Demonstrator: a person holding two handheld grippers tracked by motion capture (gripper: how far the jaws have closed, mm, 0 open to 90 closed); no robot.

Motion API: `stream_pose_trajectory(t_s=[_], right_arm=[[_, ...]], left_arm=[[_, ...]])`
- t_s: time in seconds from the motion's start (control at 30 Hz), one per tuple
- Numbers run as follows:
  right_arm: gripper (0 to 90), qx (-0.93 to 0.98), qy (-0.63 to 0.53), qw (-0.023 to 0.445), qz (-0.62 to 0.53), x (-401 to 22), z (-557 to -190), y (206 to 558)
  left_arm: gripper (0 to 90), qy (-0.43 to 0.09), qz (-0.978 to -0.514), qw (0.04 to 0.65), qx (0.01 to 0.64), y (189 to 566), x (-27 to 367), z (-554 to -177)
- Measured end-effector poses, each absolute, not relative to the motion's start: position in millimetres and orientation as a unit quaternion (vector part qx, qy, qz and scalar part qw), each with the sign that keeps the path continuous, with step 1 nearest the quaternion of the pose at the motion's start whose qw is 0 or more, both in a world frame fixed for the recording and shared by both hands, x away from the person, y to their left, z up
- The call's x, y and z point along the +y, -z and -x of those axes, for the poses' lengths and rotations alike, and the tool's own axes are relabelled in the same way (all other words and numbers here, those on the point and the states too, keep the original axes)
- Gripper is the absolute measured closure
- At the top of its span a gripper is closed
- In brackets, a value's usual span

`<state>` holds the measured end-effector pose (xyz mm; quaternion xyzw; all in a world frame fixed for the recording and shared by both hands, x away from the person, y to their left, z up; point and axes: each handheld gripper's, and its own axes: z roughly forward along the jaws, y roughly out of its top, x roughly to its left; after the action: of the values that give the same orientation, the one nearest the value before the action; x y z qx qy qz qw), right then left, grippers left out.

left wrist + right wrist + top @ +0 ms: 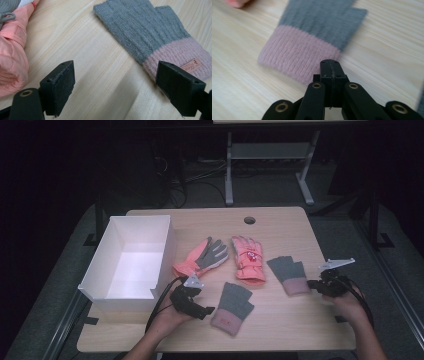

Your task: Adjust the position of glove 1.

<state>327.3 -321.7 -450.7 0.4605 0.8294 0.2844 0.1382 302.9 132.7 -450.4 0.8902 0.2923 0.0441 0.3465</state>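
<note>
Left tongs [115, 85] stand spread just short of the near grey-and-pink knit glove [152, 37], its cuff beside 1 jaw, apparently lined up for a pinch. Right tongs [330, 71] are pressed together, empty, nose at the cuff of the second knit glove [312, 47], both gloves flat on the bench [280, 330].

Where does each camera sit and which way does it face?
High view: above the person's side, facing forward and down on the wooden table; both forearms show.
Left gripper view: rides the left gripper, open jaws facing a grey knit glove with pink cuff.
Right gripper view: rides the right gripper, shut, facing another grey-pink glove.
Shared: the high view shows both gloves.
</note>
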Motion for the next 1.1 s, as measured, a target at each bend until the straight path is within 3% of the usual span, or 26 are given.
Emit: stream_pose_trajectory(t_s=[0.43, 0.63, 0.8, 1.1], right_arm=[[90.0, 0.863, -0.304, 0.095, -0.392, -269.4, -327.3, 450.3], [90.0, 0.86, -0.318, 0.1, -0.387, -267.1, -330.3, 442.7], [79.6, 0.844, -0.343, 0.116, -0.396, -277.7, -353.2, 438.4], [63.3, 0.846, -0.357, 0.105, -0.382, -276.8, -382.1, 452.2]], left_arm=[[15.6, -0.044, -0.893, 0.342, 0.289, 450.9, 132.0, -302.9], [15.6, -0.044, -0.893, 0.342, 0.289, 450.9, 132.4, -302.9], [15.6, -0.044, -0.891, 0.345, 0.292, 451.5, 132.0, -303.6], [15.6, -0.042, -0.891, 0.346, 0.291, 452.6, 131.0, -302.2]])
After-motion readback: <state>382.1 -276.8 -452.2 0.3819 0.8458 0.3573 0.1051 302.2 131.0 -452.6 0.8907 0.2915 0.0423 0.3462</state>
